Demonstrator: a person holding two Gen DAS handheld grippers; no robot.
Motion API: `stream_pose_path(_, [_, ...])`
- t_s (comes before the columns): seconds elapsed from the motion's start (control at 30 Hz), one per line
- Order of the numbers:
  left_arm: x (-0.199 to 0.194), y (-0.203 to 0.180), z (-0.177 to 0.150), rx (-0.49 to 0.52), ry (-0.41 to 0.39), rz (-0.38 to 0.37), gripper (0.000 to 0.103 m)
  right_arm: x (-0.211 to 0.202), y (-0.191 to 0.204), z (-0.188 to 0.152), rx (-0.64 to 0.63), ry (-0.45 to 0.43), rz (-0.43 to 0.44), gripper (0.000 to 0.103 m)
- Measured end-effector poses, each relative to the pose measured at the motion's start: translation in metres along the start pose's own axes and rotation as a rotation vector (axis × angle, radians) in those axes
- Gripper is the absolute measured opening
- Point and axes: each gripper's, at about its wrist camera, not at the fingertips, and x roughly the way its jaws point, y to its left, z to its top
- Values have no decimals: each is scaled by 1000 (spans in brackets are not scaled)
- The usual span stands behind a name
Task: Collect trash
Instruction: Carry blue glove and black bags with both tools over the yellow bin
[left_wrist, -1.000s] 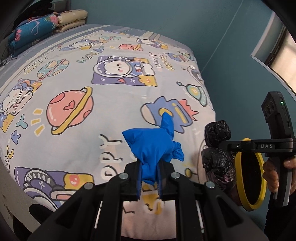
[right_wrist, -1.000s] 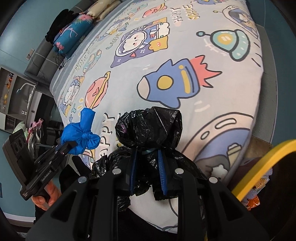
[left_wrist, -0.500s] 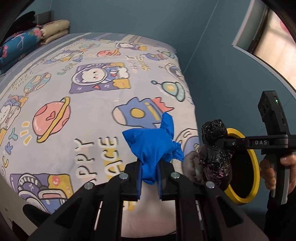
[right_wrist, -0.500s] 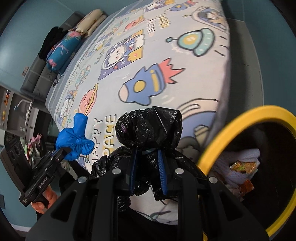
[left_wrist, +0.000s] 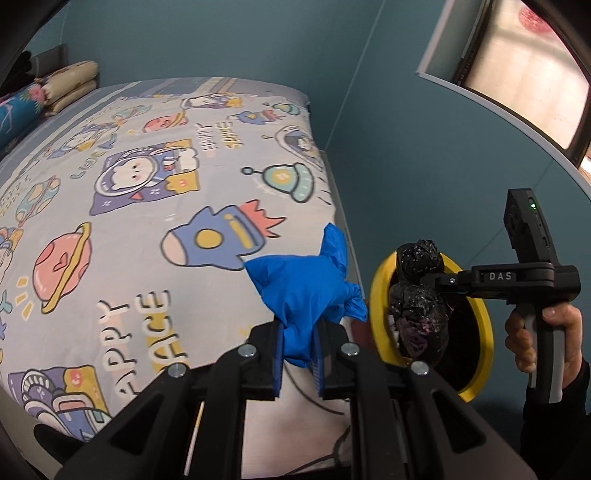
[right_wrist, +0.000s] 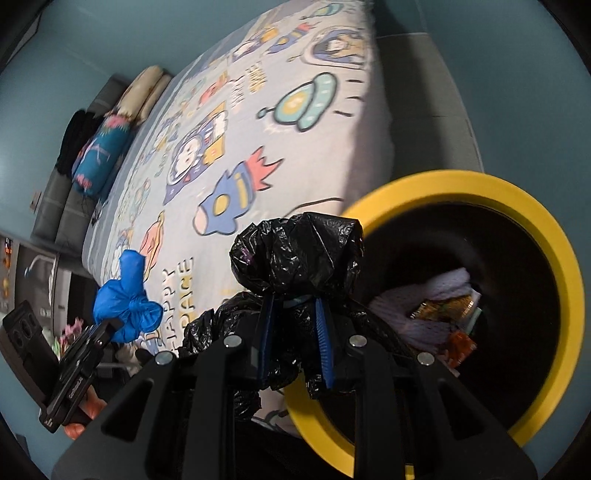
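Observation:
My left gripper (left_wrist: 298, 341) is shut on a knotted blue plastic bag (left_wrist: 303, 291), held in the air over the bed's near corner. My right gripper (right_wrist: 295, 325) is shut on a crumpled black plastic bag (right_wrist: 295, 254), which hangs at the left rim of a yellow-rimmed black trash bin (right_wrist: 554, 251). Inside the bin lie white netting and colourful wrappers (right_wrist: 436, 306). In the left wrist view the black bag (left_wrist: 419, 306) and right gripper (left_wrist: 430, 278) hang in front of the bin (left_wrist: 380, 314). The right wrist view also shows the blue bag (right_wrist: 125, 299) in the left gripper (right_wrist: 107, 326).
A bed (left_wrist: 129, 177) with a cartoon space-print sheet fills the left. Folded pillows (left_wrist: 62, 85) lie at its far end. A teal wall (left_wrist: 406, 166) and a window (left_wrist: 517, 66) stand to the right. The bin sits on the floor beside the bed's corner.
Both grippers have travelled to the right past the bed's corner with their bags. The yellow bin has come fully into the right wrist view, and the black bag now hangs at its rim.

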Motion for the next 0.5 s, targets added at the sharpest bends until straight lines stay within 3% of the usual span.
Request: stream_pose_path(0.5, [28,-60,13,108,25,-31,11,-21,-54,-6,72,-84,-102,21])
